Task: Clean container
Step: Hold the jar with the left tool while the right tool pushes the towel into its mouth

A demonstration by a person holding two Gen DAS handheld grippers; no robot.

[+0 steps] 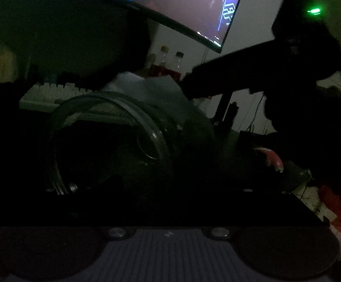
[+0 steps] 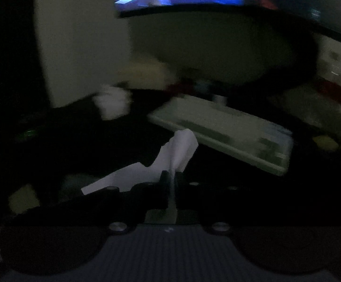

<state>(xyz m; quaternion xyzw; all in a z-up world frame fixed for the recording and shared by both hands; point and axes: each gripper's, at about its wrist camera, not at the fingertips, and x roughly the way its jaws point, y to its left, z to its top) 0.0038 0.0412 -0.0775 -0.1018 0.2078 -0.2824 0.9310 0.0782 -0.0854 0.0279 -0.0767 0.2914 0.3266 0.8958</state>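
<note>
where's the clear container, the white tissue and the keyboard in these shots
clear container (image 1: 104, 138), left wrist view, on its round rim
white tissue (image 2: 180, 148), right wrist view, on the crumpled part above the tongs
keyboard (image 2: 226, 131), right wrist view, on its top face

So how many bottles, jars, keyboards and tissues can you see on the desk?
Bottles: 2
Clear jar: 1
White keyboard: 1
White tissue: 1, pinched in the right gripper
Total: 5
It is dark, so others may be hidden.
</note>
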